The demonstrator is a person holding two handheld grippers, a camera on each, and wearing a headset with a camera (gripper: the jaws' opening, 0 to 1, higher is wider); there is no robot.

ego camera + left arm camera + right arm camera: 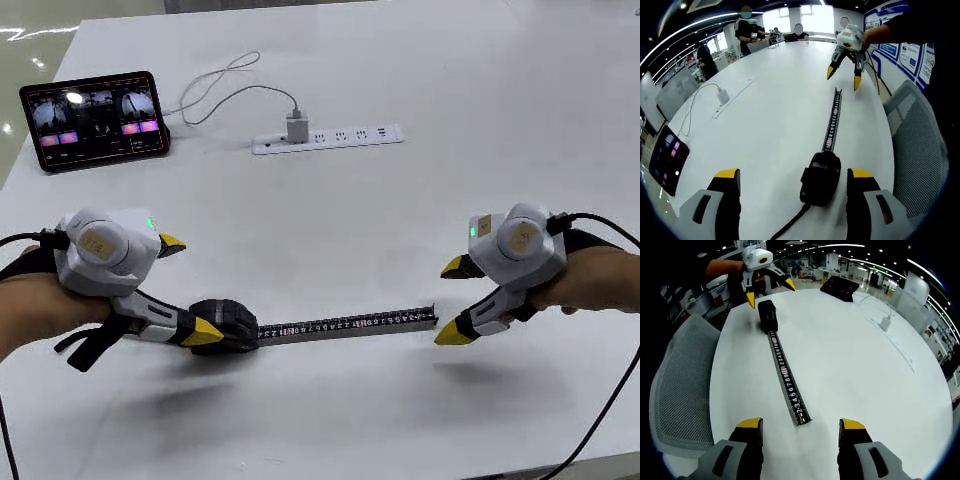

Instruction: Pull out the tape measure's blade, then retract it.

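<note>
A black tape measure lies on the white table, and its blade stretches out flat to the right. My left gripper is open around the case, which sits between the jaws, closer to the right-hand jaw. My right gripper is open just past the blade's tip, holding nothing. The blade runs toward the right gripper in the left gripper view. The right gripper view shows the blade leading back to the case and the left gripper.
A lit tablet stands at the back left. A power strip with a white charger and looping cable lies at the middle back. A grey mesh chair stands at the table's near edge. People stand far off.
</note>
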